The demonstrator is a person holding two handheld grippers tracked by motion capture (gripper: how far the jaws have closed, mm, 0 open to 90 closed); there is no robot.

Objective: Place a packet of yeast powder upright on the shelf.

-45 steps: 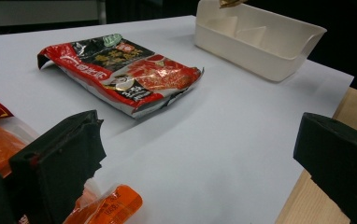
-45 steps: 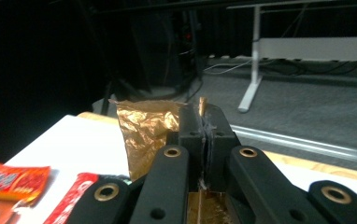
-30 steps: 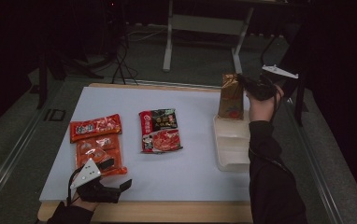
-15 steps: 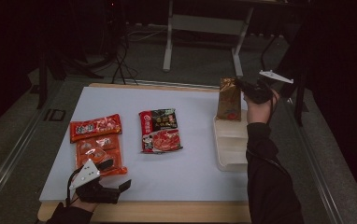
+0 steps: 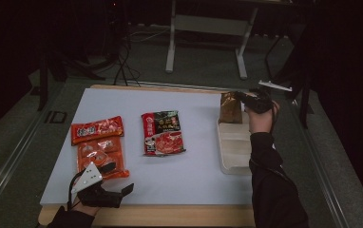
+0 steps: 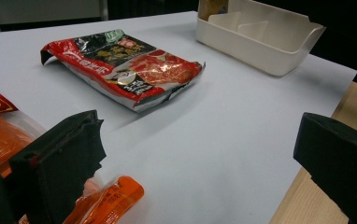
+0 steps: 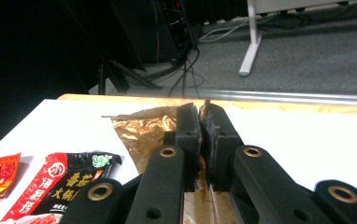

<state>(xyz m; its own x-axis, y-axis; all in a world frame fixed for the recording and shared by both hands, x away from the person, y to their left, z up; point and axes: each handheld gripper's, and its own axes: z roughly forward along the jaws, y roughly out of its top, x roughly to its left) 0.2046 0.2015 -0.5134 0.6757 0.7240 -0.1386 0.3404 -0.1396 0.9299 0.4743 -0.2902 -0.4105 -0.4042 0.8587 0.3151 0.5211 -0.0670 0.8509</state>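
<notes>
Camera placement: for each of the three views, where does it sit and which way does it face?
High view: above the person's side, looking down on the table; both forearms show.
Left gripper view: low, facing the red-black packet and white tray; open jaws.
Right gripper view: on right gripper, pinching the brown foil bag.
Shared: the red-black packet.

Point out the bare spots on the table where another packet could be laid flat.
Widest bare stretch: between the red-and-black packet and the white tray, running to the near edge. The far strip behind the packets is also free. Crowded: the left side, with the two orange packets and the left tool.
</notes>
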